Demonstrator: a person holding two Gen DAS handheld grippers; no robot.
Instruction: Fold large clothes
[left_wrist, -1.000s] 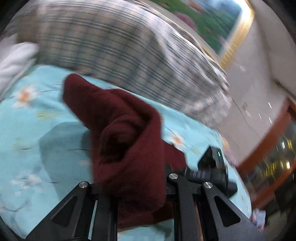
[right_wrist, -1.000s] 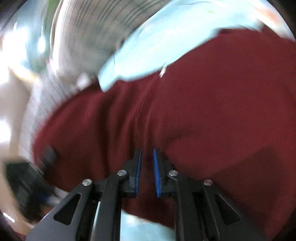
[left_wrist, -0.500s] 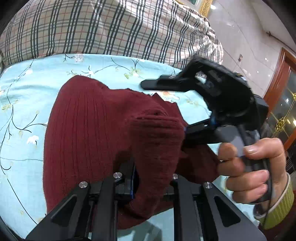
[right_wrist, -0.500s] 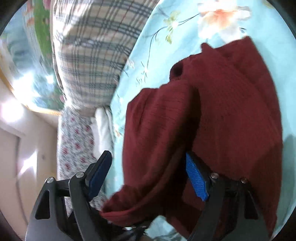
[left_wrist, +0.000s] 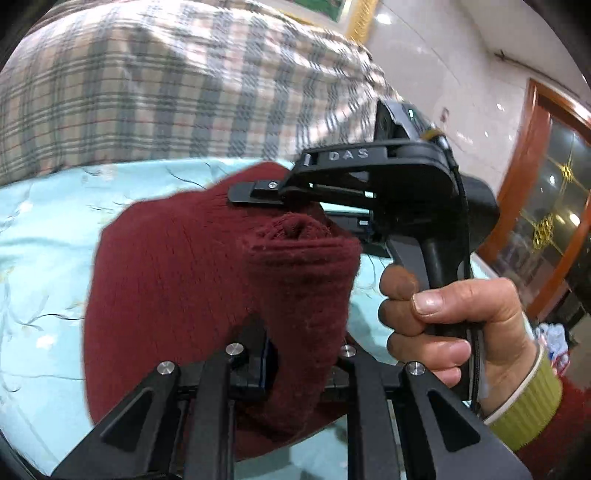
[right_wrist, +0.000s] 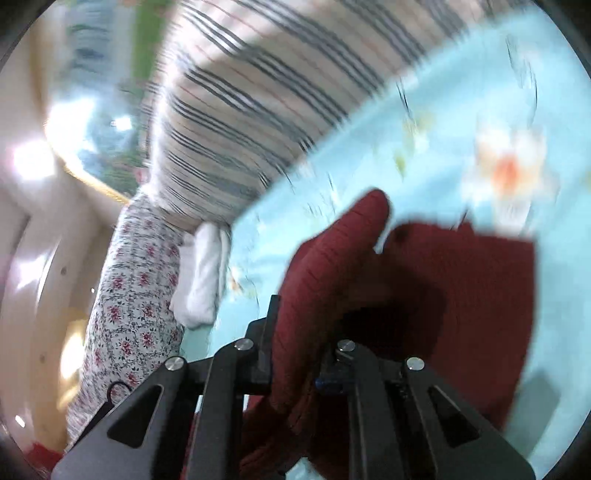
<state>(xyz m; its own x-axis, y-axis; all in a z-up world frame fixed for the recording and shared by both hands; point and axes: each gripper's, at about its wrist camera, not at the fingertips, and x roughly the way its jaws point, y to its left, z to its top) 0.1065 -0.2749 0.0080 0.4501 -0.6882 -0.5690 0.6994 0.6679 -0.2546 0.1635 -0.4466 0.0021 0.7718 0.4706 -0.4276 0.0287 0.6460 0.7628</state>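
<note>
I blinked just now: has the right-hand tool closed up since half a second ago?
Yes. The right tool, open wide then, now pinches a fold of the maroon sweater; the plaid quilt has swung rightward across its view.

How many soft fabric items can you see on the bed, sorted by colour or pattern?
Dark red sweater: 1
Plaid quilt: 1
White folded cloth: 1
Red-flowered fabric: 1
Light blue floral bedsheet: 1
Total: 5
</note>
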